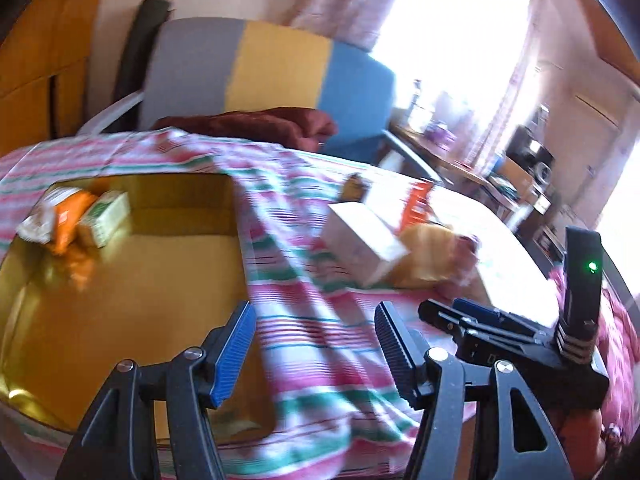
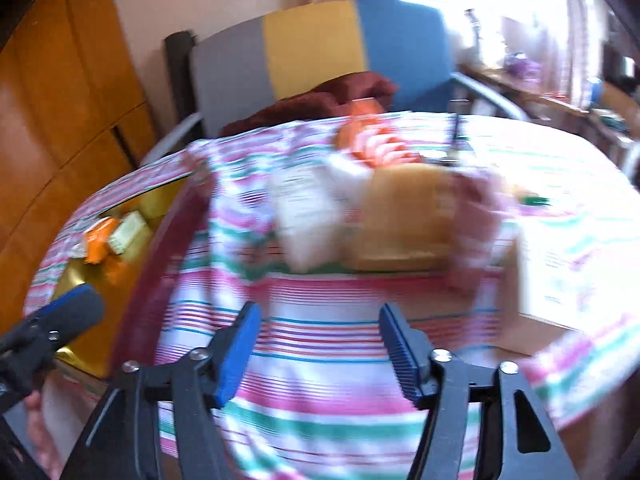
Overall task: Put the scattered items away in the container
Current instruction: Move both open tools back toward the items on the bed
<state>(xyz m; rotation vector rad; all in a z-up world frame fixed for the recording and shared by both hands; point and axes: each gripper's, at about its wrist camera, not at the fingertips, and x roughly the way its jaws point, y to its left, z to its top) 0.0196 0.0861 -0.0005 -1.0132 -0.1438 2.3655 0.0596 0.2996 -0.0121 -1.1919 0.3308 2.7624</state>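
Both the left gripper (image 1: pixel 316 344) and right gripper (image 2: pixel 320 344) are spread wide, holding nothing. The tin (image 1: pixel 120 320) lies at nine o'clock. At twelve, farther off, sits a white box (image 2: pixel 304 216): probably light, stiff cardboard, best pinched across its flat sides.

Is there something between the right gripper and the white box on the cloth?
Nothing visible: only bare striped cloth lies between the open right gripper and the white box.
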